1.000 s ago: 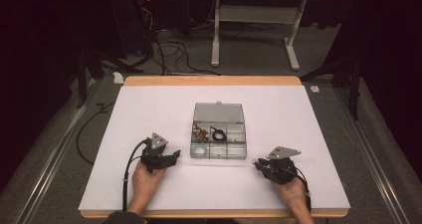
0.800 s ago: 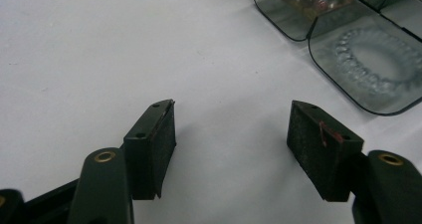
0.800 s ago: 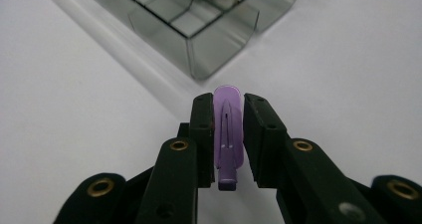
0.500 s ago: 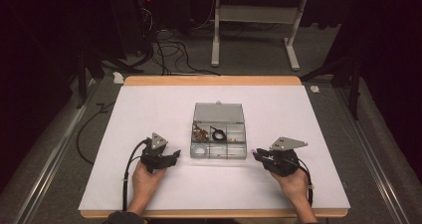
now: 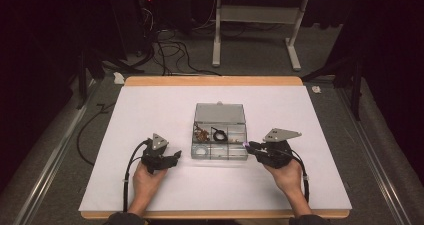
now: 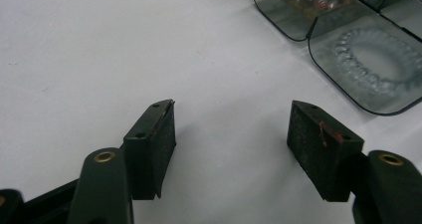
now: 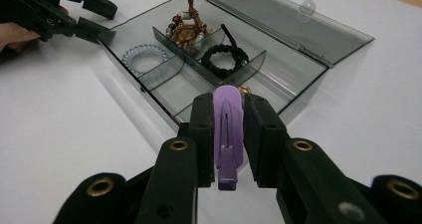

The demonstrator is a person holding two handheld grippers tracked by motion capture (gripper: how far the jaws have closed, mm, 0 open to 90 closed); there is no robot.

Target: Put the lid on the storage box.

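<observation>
The right hand-held gripper is clamped on a small purple plastic clip, holding it just above the near right corner of the clear plastic compartment box – lid open, midway across the white-covered desk. The left hand-held gripper sits near the box's left side towards the desk's near edge – jaws wide apart, nothing between them.
</observation>
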